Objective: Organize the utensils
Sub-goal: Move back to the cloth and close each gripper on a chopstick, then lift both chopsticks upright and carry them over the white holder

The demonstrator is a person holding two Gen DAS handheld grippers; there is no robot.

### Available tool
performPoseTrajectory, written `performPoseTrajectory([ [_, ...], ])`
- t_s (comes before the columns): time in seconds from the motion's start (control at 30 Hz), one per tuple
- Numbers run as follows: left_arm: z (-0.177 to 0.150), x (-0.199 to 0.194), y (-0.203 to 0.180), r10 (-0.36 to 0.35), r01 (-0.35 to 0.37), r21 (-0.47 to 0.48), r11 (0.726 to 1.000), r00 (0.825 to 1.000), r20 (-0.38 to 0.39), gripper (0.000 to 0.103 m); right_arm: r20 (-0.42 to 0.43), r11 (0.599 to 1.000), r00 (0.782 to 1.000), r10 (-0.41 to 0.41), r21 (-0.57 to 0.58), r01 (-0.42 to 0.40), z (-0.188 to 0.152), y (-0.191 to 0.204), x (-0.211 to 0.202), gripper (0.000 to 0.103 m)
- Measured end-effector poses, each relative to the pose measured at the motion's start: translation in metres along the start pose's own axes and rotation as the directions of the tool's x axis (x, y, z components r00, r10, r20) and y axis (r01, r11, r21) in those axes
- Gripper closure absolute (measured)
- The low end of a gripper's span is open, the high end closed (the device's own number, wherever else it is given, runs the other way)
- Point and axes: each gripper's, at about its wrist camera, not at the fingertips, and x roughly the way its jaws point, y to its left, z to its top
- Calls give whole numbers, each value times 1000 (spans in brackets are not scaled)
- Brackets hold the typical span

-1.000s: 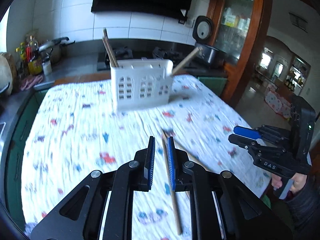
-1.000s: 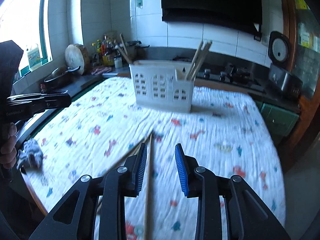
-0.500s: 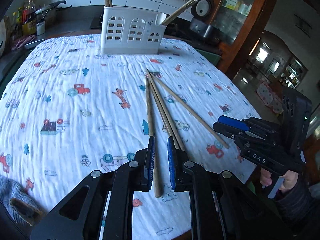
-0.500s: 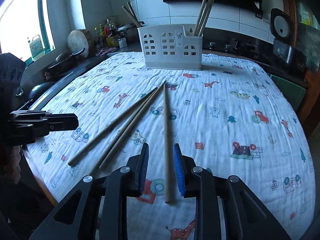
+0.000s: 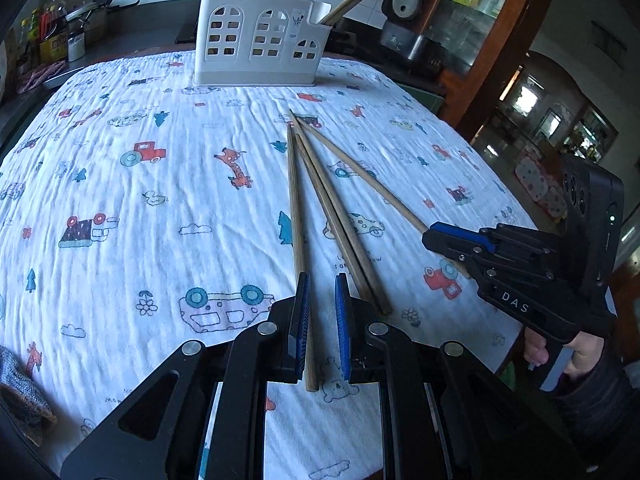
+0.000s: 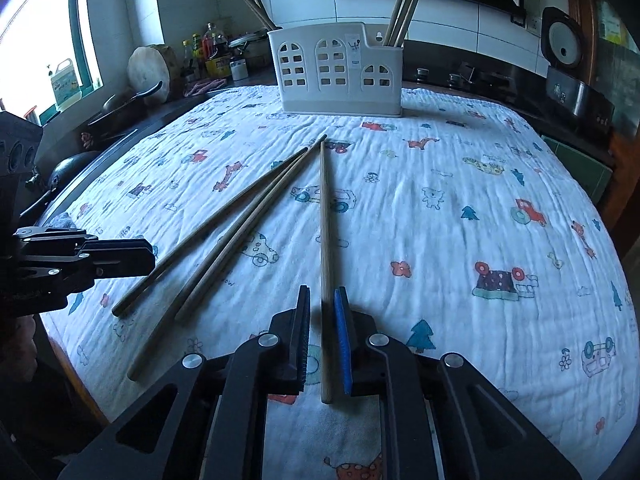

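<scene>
Both tilted down at the worktop [image 5: 120, 184]: the left hand-held gripper [image 5: 320, 292] sits nearly closed around one chopstick [image 5: 296, 208], while the right hand-held gripper [image 6: 322, 308] is closing around another chopstick [image 6: 325, 216]; the utensil holder [image 6: 340, 76] stands beyond.

Utensil holder [image 5: 260, 38] stands at the far end of the table [image 5: 120, 184], chopsticks upright in its left and right compartments. Four chopsticks lie on the cloth in front of it, tips converging toward the holder, fanning toward the near edge. Left gripper [image 5: 322, 320] straddles the leftmost chopstick [image 5: 295, 200], right gripper [image 6: 322, 328] the rightmost chopstick [image 6: 325, 220].
</scene>
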Motion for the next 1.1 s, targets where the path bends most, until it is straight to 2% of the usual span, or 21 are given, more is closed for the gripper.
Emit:
performPoseTrajectory([
  [0.27,4,11,3,16,-16,-4,1000,1000,-10,90,1,1000,1000,-15,-9,15,-1,1,1,94],
  [0.83,5,23,0,63,-63,3,998,997,-43,91,5,1000,1000,-13,6,13,-2,2,1,94],
  [0.9,6,23,2,55,-56,-11,998,997,-47,91,8,1000,1000,-14,5,14,-3,1,1,95],
  [1.0,6,23,-1,82,-82,4,997,996,-46,96,7,1000,1000,-21,3,21,-2,2,1,96],
  [1.1,8,20,-1,65,-65,-5,998,997,-46,96,10,1000,1000,-21,2,21,-1,2,-1,96],
])
